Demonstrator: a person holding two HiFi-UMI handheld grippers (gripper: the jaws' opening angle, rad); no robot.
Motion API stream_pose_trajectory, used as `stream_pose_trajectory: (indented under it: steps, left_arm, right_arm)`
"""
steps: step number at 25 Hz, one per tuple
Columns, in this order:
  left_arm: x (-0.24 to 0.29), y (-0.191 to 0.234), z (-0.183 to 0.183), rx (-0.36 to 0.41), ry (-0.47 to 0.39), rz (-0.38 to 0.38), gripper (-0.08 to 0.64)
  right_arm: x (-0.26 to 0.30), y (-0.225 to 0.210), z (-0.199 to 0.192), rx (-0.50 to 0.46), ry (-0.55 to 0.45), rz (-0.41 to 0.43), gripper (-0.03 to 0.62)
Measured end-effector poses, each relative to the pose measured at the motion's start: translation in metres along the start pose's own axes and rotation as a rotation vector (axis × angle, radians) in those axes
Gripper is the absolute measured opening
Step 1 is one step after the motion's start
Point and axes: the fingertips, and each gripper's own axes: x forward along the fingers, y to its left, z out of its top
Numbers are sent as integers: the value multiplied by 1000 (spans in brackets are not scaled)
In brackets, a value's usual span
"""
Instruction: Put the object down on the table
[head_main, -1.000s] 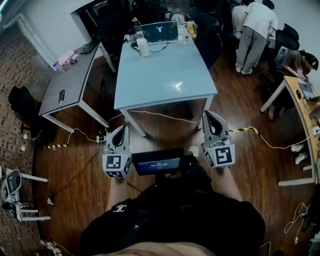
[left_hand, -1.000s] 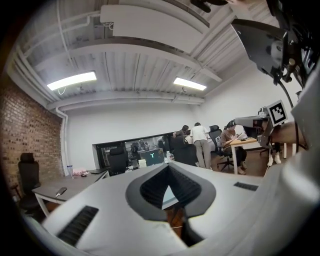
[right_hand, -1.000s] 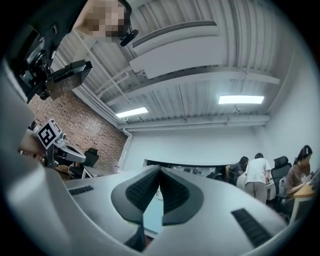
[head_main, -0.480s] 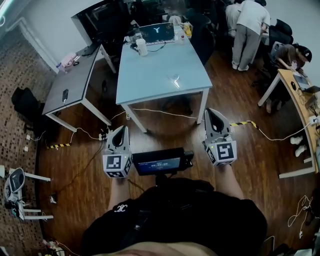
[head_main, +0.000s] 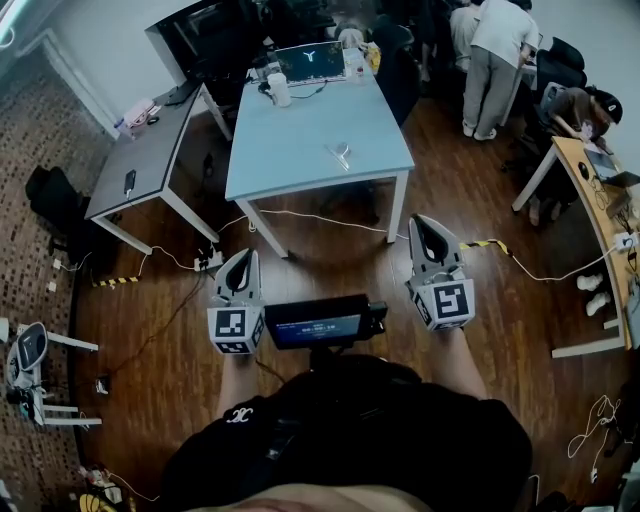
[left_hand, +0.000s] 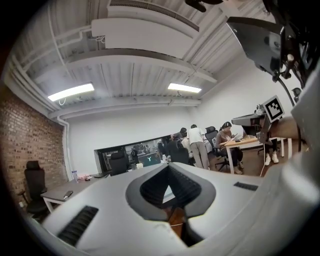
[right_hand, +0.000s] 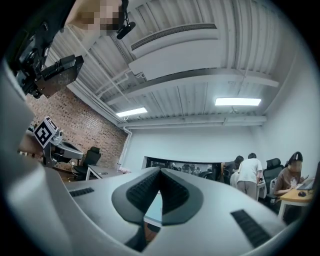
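Both grippers are held low over the wooden floor, short of the light blue table (head_main: 300, 150). My left gripper (head_main: 240, 258) is shut, its tips meeting with nothing between them, as the left gripper view also shows for the left gripper (left_hand: 168, 166). My right gripper (head_main: 423, 224) is likewise shut and empty, its jaws meeting in the right gripper view (right_hand: 160, 171). A small pale object (head_main: 341, 155) lies on the table near its front right corner, too small to identify.
A laptop (head_main: 311, 62) and a white cup (head_main: 279, 90) stand at the table's far end. A grey desk (head_main: 140, 160) stands to the left. Cables and hazard tape (head_main: 485, 245) cross the floor. People stand and sit at the back right (head_main: 495, 55). A small screen (head_main: 318, 325) hangs at my chest.
The table has slid slightly up and left in the head view. Both grippers keep nearly the same place and stay shut.
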Motion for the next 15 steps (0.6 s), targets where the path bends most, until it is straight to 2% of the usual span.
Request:
stream_pose_trajectory:
  steps: [5, 9, 15]
  left_arm:
    - [-5, -4, 6, -73, -10, 2, 5]
    - [-7, -2, 0, -41, 12, 33, 5]
    - [-7, -5, 5, -38, 11, 25, 5]
  right_arm:
    - [-2, 0, 5, 8, -10, 27, -23]
    - [-2, 1, 3, 17, -12, 51, -23]
    - [3, 2, 3, 6, -17, 51, -23]
